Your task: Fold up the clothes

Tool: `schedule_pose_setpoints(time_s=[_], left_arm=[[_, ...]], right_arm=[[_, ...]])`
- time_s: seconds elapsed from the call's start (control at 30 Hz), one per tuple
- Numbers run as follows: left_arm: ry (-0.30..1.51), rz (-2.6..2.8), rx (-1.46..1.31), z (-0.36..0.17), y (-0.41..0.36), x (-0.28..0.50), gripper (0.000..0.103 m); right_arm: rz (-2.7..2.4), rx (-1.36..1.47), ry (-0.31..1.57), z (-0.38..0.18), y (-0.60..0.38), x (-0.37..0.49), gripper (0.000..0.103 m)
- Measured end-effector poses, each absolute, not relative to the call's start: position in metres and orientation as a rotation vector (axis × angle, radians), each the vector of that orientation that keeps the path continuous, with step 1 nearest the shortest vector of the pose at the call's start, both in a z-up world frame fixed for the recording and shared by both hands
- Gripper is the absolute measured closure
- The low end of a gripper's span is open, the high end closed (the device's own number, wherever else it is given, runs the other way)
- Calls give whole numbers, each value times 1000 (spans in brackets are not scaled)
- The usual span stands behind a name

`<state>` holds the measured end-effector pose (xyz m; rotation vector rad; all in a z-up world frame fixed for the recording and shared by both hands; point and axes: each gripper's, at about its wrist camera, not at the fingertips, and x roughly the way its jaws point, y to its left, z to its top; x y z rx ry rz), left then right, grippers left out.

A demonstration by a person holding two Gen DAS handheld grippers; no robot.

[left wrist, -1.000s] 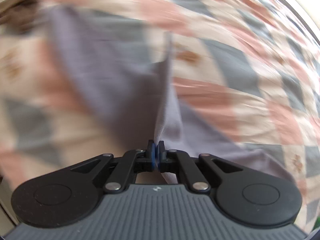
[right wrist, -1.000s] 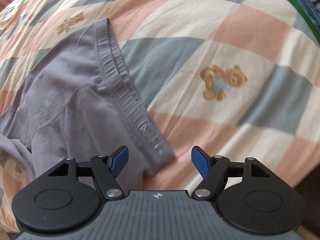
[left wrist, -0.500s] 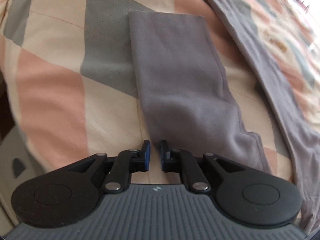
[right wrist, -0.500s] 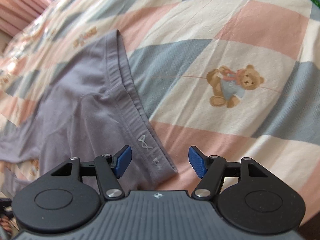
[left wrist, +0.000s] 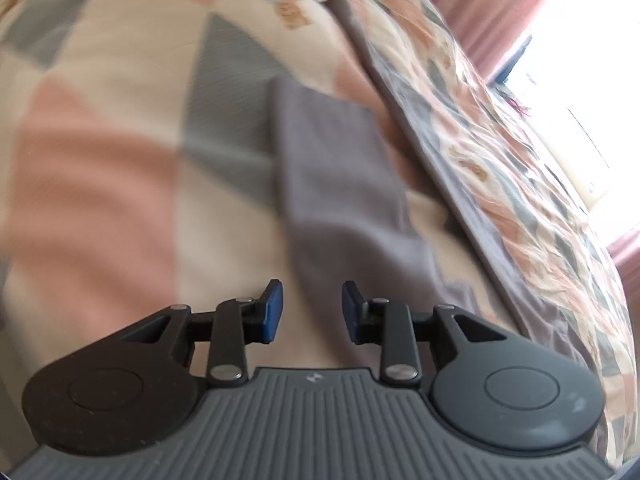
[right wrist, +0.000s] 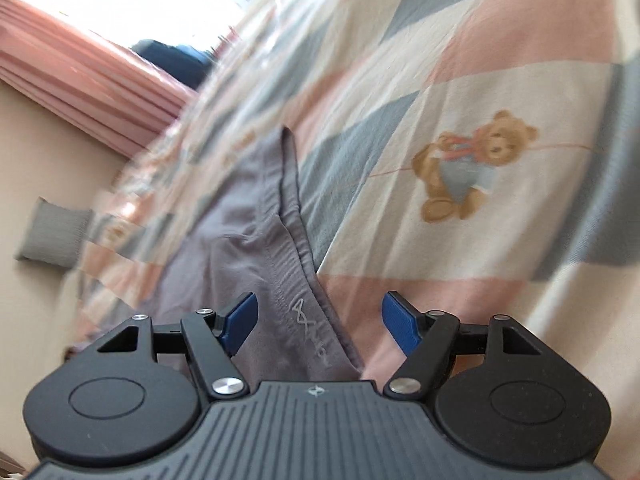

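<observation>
in my left wrist view, my left gripper point(left wrist: 312, 308) has its jaws parted; they have just been opening and they grasp nothing. the grey underwear point(left wrist: 340, 168) lies flat on the checked quilt point(left wrist: 100, 168), just ahead of my fingertips, and its near edge runs down between the two blue pads point(left wrist: 272, 312) without touching them. left of the underwear the quilt is bare and gives free room. right of it a long grey band of the same cloth goes up along the quilt, and beyond that there are a pink curtain point(left wrist: 492, 4) and a bright window.

in my right wrist view, my right gripper point(right wrist: 320, 320) is released, jaws wide, with the waistband point(right wrist: 292, 216) of the underwear lying between them, not pinched. right of the underwear the quilt is open, with a printed bear point(right wrist: 468, 168). left of it the quilt edge falls off to a pale wall.
</observation>
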<state>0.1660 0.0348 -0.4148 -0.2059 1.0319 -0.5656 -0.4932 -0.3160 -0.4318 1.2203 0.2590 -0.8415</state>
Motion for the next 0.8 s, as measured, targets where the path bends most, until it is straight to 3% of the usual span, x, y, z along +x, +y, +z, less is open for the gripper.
schedule_pose_setpoints(time_s=[0.03, 0.2, 0.27, 0.37, 0.8], left_arm=[[1040, -571, -205, -413, 36, 160, 76], [970, -564, -161, -392, 43, 147, 75], [967, -570, -148, -388, 41, 151, 74], [961, -568, -116, -386, 33, 162, 67], [1029, -551, -326, -423, 25, 241, 55]], right_arm=[[-835, 1239, 250, -431, -312, -498, 37], [-741, 1176, 261, -413, -312, -504, 36], [-706, 1127, 283, -403, -322, -501, 41], [-652, 1073, 331, -398, -346, -486, 43], [-531, 1097, 384, -448, -418, -424, 44]])
